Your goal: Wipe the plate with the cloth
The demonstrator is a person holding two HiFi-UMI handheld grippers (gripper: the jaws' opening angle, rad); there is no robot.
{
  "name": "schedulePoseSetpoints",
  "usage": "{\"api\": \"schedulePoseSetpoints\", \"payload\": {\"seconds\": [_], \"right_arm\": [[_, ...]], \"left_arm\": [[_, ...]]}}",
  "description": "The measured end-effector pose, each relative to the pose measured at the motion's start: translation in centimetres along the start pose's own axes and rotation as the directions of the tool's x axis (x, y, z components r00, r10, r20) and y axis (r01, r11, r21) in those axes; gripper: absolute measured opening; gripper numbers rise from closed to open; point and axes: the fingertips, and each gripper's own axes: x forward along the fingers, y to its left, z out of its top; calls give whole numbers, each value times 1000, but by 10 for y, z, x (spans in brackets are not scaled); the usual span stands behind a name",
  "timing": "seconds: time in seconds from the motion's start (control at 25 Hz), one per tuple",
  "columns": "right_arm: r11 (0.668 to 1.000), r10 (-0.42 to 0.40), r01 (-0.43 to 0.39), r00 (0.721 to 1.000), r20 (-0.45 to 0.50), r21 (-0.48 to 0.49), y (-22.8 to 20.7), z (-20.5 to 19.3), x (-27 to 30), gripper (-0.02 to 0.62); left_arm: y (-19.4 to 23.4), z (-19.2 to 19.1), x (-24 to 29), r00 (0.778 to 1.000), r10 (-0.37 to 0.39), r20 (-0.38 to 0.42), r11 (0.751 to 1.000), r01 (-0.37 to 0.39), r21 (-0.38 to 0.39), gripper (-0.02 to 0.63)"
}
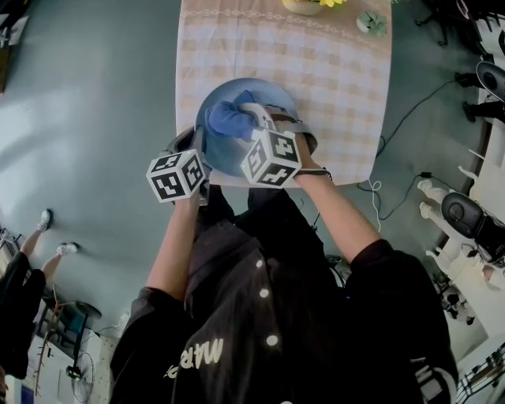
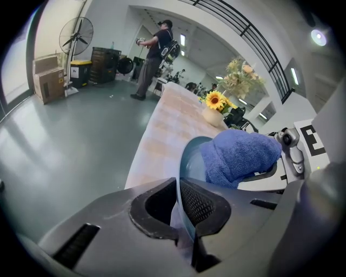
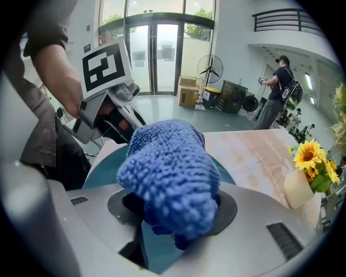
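Note:
A blue-grey plate (image 1: 237, 118) is held tilted on edge above the near end of the checked table (image 1: 331, 71). My left gripper (image 2: 177, 208) is shut on the plate's rim (image 2: 184, 162), one pad on each side of it. My right gripper (image 3: 173, 216) is shut on a bunched blue cloth (image 3: 170, 173), and the cloth (image 1: 229, 118) lies against the plate's face (image 3: 108, 162). In the left gripper view the cloth (image 2: 240, 157) bulges over the plate, with the right gripper behind it. Both marker cubes sit at the table's near edge in the head view.
A vase of sunflowers (image 3: 308, 173) stands at the table's far end, with a small green object (image 1: 371, 22) near it. A person (image 2: 154, 54) stands in the hall beyond, near a fan (image 2: 75, 38) and boxes (image 2: 48, 81). Cables (image 1: 394, 142) lie on the floor to the right.

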Motion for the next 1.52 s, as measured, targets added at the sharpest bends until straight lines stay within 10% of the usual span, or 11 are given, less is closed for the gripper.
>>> {"api": "schedulePoseSetpoints", "payload": {"seconds": [1.52], "right_arm": [[990, 58, -73, 990, -129, -118, 22, -45, -1, 193]], "left_arm": [[0, 0, -1, 1000, -20, 0, 1000, 20, -9, 29]]}}
